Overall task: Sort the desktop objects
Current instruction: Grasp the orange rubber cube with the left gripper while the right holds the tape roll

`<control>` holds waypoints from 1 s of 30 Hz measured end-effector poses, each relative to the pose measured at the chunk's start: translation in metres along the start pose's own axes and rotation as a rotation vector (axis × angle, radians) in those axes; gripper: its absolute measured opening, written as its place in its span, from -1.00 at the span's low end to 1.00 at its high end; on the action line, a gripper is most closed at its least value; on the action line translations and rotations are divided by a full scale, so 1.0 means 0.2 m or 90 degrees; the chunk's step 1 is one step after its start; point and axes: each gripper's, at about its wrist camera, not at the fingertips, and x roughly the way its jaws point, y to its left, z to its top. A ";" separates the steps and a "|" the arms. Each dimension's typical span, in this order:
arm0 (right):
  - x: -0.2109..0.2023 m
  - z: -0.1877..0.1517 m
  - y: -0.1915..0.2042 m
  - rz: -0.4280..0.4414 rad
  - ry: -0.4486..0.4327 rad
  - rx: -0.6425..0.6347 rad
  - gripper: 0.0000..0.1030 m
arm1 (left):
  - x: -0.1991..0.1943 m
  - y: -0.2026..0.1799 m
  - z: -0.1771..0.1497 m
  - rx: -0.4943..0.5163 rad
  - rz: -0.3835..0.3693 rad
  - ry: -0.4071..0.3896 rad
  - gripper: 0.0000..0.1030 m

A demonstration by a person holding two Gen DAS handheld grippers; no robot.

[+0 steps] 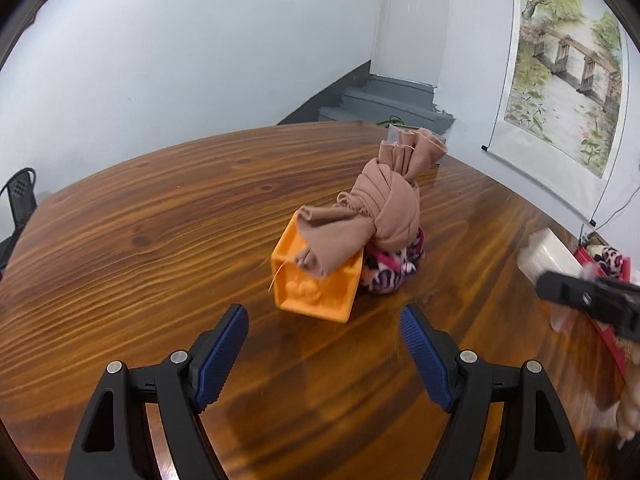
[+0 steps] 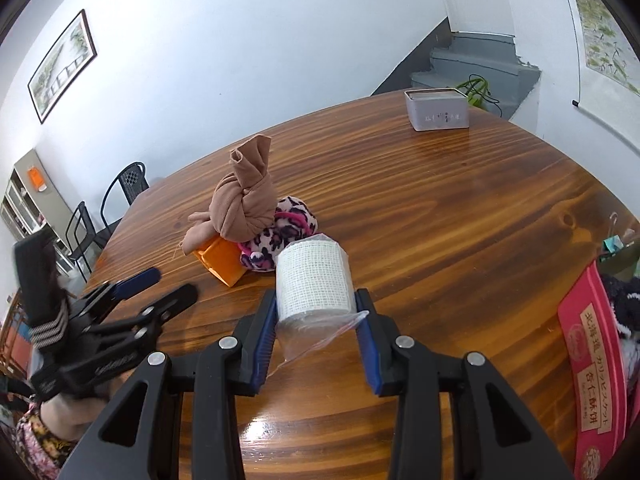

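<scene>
1. The right tongs [image 2: 316, 308] grip a white gauze roll [image 2: 314, 280] in a clear plastic wrapper, one blue pad pressed to each side; the roll is held above the worktop [image 2: 460, 216], and the wrapper's loose end trails back between the fingers.
2. The left tongs [image 1: 322, 316] are spread wide with nothing between them, held low over the worktop and pointing at an orange box [image 1: 316, 284].
3. The orange box lies tipped on its side near the middle of the worktop, its open mouth facing the left tongs.
4. A knotted tan cloth [image 1: 372, 208] is draped over the box and rises up behind it, one loose end hanging into the box's mouth.
5. A pink leopard-print plush [image 1: 394, 268] sits right against the box's far side, under the cloth's knot.
6. In the right wrist view a grey tin [image 2: 436, 110] stands at the far edge of the worktop, well apart from the pile.
7. A red carton [image 2: 592, 352] with printed characters lies at the right edge of the worktop, with dark and patterned soft things inside it.
8. Black chairs [image 2: 120, 192] stand beyond the worktop's left end.
</scene>
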 end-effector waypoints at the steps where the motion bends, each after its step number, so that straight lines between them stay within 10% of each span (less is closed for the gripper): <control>1: 0.00 0.00 0.00 0.001 0.000 0.000 -0.20 | 0.02 0.00 0.02 0.004 -0.001 0.002 0.55; 10: -0.02 -0.02 0.05 0.018 0.000 -0.015 -0.20 | 0.20 0.03 0.10 0.028 -0.005 0.056 0.55; 16: -0.01 -0.03 0.06 0.019 0.000 -0.017 -0.20 | 0.27 0.05 0.13 0.031 -0.021 0.079 0.07; 30: -0.05 -0.03 0.07 0.038 -0.017 -0.020 -0.20 | -0.12 0.06 -0.16 -0.056 0.031 0.086 0.04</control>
